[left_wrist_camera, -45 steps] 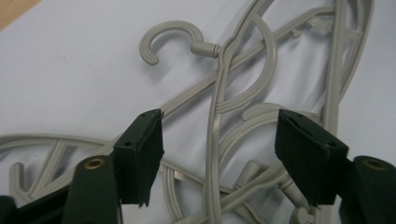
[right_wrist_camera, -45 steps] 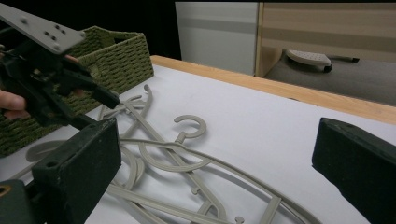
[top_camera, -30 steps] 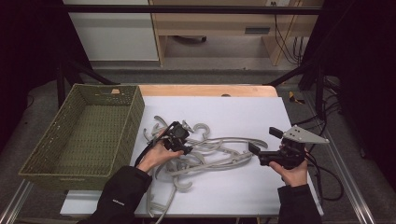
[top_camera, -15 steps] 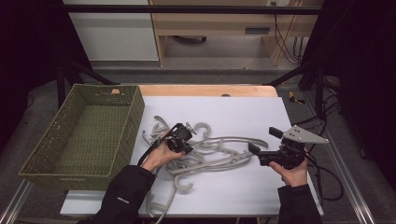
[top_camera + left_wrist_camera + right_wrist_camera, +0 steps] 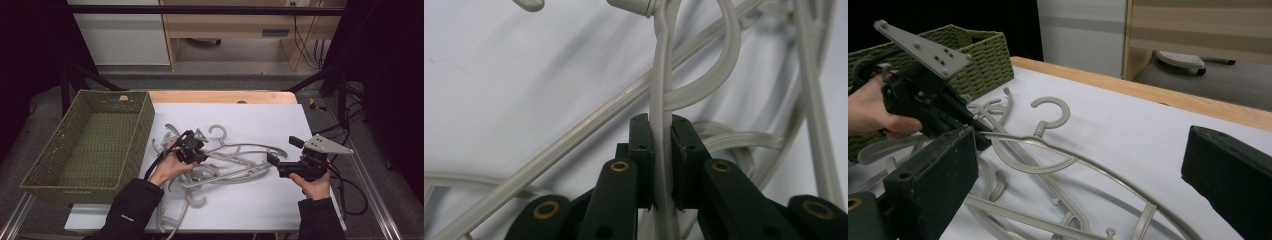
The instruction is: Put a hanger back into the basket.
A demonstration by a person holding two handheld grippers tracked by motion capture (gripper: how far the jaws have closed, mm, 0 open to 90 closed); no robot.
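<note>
Several grey plastic hangers [image 5: 235,162] lie tangled in the middle of the white table. My left gripper [image 5: 196,149] sits over the left part of the pile, held in the person's hand. In the left gripper view its jaws [image 5: 660,127] are shut on the thin neck of one hanger [image 5: 663,85], just below its hook. My right gripper [image 5: 283,150] rests at the right edge of the pile, jaws pointing left. In the right gripper view it [image 5: 1080,150] stands open with nothing between the pads; a hanger's bar [image 5: 1108,175] lies on the table beyond them, and the left gripper [image 5: 970,130] shows farther off.
A green woven basket [image 5: 146,125] stands empty at the left of the table, close to the pile; its corner [image 5: 978,50] shows in the right gripper view. A wooden strip [image 5: 225,96] edges the table's far side. Cables trail from the right gripper [image 5: 350,195].
The left hand has shifted slightly to the right and lifted a little over the pile. The right hand and its gripper have stayed where they were.
</note>
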